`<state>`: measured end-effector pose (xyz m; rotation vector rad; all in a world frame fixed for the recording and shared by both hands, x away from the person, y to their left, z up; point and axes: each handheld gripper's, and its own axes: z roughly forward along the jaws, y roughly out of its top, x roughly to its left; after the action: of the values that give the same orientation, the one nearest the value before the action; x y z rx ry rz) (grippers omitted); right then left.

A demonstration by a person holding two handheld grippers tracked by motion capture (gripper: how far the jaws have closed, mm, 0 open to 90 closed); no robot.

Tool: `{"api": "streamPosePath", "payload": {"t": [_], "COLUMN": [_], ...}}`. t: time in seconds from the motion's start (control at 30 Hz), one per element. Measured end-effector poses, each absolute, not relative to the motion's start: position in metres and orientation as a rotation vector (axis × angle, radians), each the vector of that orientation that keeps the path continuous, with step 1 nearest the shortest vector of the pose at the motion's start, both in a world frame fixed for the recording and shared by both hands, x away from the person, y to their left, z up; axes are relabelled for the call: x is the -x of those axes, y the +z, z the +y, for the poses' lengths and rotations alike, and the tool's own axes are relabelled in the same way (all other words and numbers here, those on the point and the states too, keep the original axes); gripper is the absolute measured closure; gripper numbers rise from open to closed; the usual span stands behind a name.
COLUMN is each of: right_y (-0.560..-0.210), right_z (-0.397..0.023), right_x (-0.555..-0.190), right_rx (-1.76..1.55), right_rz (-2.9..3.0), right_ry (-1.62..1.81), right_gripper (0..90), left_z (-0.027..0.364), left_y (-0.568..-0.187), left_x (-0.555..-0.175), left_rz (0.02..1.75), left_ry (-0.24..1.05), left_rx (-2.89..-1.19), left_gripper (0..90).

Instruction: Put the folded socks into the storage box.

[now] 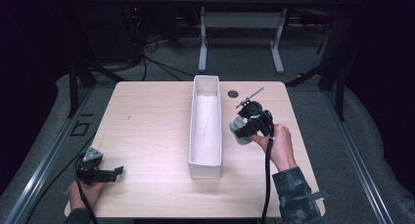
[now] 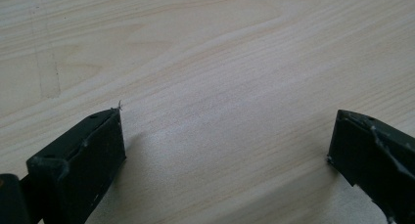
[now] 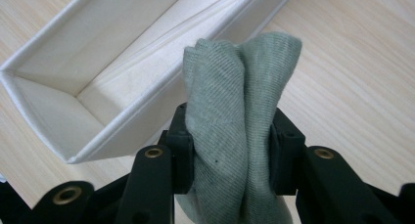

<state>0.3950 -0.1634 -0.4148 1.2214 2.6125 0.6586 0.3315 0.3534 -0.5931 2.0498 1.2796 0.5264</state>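
Currently I am pinching the grey-green cloth (image 3: 240, 116) bunched between my right gripper (image 3: 230, 150) fingers, just beside the white box's (image 1: 205, 171) right wall, above the tabletop (image 1: 147, 131). My left gripper (image 2: 225, 150) is lying wide open, holding nothing. Cloth lifted; drop into box (presumably the goal) not yet done.

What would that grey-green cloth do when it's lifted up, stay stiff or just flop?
Probably flop: the cloth bunches into soft folds where the right gripper pinches it between its jaws. It looks light, a thin ribbed knit. It seems unlikely to slip, since the jaws squeeze it into a narrow waist. It shouldn't roll or break if dropped into the white box.
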Motion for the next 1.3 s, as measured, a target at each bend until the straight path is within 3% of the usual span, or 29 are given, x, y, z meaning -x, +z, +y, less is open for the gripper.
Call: {"api": "streamPosePath", "payload": {"t": [1.3], "right_y": [-0.382], "right_z": [-0.106], "right_x": [-0.394], "right_rx": [-1.036], "right_rz": [2.681], "right_ry": [0.697], "right_gripper": [61.8], "left_z": [0.354], "left_y": [-0.593], "left_x": [-0.332], "left_rz": [1.291], "left_ry": [0.528], "left_rx": [-2.040], "left_gripper": [0.7]}}
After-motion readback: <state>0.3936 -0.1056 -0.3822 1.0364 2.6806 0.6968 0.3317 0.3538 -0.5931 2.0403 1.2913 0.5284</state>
